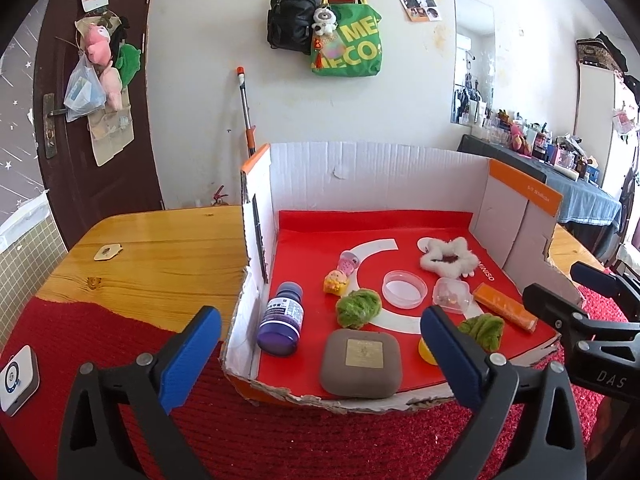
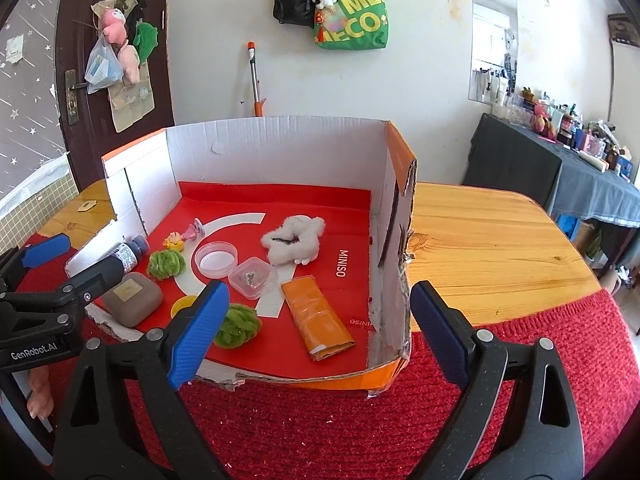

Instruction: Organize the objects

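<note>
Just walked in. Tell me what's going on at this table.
A person holds two grippers, left gripper and right gripper, both open and empty, in front of a torn cardboard box on a red knitted cloth. Nothing is picked up yet. Inside lie a purple bottle, a grey case, two green fuzzy balls, a clear round lid, an orange packet and a white fluffy scrunchie.

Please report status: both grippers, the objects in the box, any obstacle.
Left gripper and right gripper open, empty, outside box. Bottle, grey case, orange pack lie inside, untouched. Nothing in the way.
</note>
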Available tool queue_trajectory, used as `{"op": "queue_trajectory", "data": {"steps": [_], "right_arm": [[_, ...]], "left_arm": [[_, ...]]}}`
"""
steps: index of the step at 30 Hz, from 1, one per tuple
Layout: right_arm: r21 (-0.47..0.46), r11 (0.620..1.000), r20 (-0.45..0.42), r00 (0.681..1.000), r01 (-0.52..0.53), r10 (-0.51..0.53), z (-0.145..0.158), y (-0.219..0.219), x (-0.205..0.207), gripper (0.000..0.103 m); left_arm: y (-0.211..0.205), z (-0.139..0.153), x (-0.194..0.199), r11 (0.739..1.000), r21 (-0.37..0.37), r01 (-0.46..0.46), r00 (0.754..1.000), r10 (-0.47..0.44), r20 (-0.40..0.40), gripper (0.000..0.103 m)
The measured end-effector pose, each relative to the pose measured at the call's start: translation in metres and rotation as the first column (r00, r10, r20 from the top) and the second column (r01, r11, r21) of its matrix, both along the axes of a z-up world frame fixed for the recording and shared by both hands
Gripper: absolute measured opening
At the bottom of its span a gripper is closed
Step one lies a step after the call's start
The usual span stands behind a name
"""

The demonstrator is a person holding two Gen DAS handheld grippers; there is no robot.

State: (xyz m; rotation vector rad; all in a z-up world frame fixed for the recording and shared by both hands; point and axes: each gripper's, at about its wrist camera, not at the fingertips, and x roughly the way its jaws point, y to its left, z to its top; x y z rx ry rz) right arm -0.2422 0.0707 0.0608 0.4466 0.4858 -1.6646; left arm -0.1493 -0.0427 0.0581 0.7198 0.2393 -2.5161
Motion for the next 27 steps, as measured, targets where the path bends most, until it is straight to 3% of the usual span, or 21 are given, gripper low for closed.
{"op": "queue_trajectory", "data": {"steps": [27], "right_arm": [[0.006, 1.000, -0.002, 1.000, 0.005, -0.005, -0.0013, -0.0025, 0.0019, 0.097]], "left_arm": [[0.0009, 0.0020, 0.0035, 1.000, -0.007, -0.008, 1.000, 0.008, 0.002, 0.103]]}}
